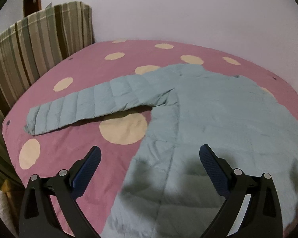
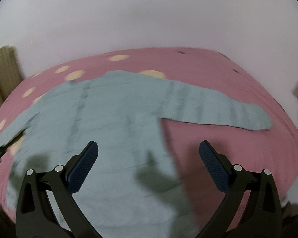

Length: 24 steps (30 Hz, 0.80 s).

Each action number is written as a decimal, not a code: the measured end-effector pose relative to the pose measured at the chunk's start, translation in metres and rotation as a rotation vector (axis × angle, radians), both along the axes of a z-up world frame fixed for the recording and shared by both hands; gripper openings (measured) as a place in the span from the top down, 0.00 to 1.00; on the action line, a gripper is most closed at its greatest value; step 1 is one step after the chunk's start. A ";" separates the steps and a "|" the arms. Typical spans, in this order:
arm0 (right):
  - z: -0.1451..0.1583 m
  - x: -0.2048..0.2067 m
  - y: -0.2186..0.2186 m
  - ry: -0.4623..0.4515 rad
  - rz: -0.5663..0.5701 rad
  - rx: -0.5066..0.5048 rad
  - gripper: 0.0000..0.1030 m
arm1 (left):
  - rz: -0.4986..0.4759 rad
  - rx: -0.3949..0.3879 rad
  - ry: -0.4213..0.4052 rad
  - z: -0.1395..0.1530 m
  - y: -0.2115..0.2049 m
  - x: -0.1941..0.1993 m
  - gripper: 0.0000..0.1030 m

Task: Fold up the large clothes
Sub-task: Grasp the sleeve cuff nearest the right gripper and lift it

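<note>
Left wrist – left gripper (image 1: 150, 154) spread wide, right gripper (image 2: 148, 150) likewise, jacket (image 1: 218, 123) flat on bed (image 1: 85, 67).

Pink bedspread (image 1: 93, 63) with cream dots, striped cushion (image 1: 39, 39), pale wall (image 1: 188, 10)

Right wrist view blurs the jacket (image 2: 113, 119); its hem is cut off.

Left gripper (image 1: 150, 154): jaws spread wide, nothing between the blue pads (image 1: 89, 170), raised above the bed's near edge, pointing toward the far edge. Right gripper (image 2: 148, 151): likewise wide apart and empty, raised over the near edge; view blurred.
</note>
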State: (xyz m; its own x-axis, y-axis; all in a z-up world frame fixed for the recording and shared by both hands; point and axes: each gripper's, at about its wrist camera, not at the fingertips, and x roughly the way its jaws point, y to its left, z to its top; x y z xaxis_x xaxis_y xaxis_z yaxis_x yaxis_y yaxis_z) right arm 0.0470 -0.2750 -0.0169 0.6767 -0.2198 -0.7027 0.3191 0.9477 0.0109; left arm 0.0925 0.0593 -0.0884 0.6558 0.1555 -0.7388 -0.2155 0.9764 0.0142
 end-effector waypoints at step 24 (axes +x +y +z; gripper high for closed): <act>-0.090 -0.012 -0.317 -0.020 -0.713 0.434 0.35 | 0.205 0.054 0.168 -0.068 0.039 0.059 0.04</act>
State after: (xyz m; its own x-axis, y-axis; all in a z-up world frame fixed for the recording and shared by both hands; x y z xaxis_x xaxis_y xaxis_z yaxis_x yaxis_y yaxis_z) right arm 0.0350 -0.5924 -0.1069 0.4912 -0.3128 -0.8130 0.8368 0.4287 0.3406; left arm 0.1519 0.0986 -0.1562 0.4757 0.3144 -0.8215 -0.3992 0.9094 0.1169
